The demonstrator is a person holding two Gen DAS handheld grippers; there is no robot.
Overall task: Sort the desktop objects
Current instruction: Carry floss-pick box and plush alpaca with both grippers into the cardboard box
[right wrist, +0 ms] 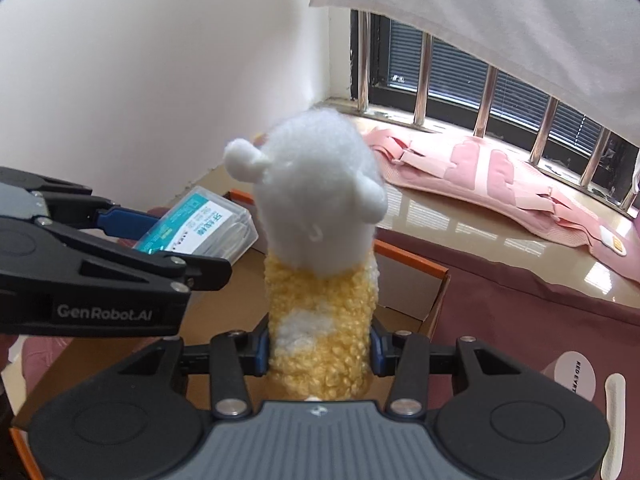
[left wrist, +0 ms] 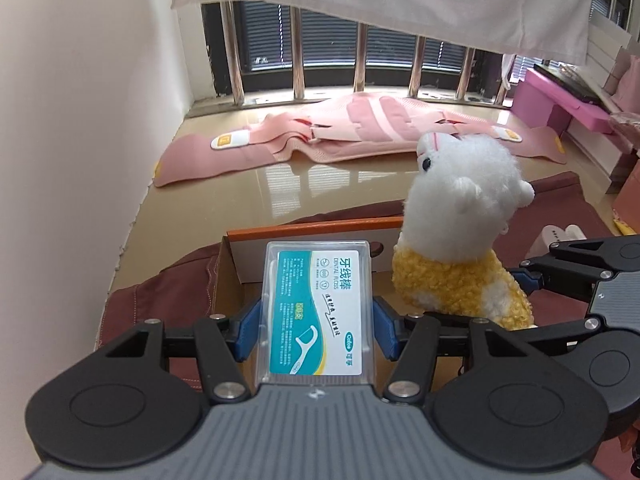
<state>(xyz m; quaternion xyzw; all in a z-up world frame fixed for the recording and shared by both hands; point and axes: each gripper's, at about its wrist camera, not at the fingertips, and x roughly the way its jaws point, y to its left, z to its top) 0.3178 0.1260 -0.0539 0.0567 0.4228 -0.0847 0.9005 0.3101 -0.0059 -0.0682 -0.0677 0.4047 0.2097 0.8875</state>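
Note:
My left gripper (left wrist: 316, 326) is shut on a clear dental floss box (left wrist: 320, 308) with a teal and white label, held above an open cardboard box (left wrist: 308, 229) with an orange rim. In the right wrist view the floss box (right wrist: 200, 228) sits at the left, pinched by the left gripper's blue pads (right wrist: 124, 220). My right gripper (right wrist: 318, 350) is shut on a plush alpaca (right wrist: 320, 280) with a white head and yellow curly body, held upright over the same cardboard box (right wrist: 412, 262). The alpaca (left wrist: 460, 232) stands just right of the floss box in the left wrist view.
The cardboard box rests on a maroon cloth (right wrist: 520, 312). Behind lies a glossy beige sill (left wrist: 248, 184) with a pink fabric belt (left wrist: 360, 128) under a barred window. A white wall (left wrist: 80, 120) is at the left. A pink box (left wrist: 560, 104) stands at far right. White items (right wrist: 580, 376) lie at right.

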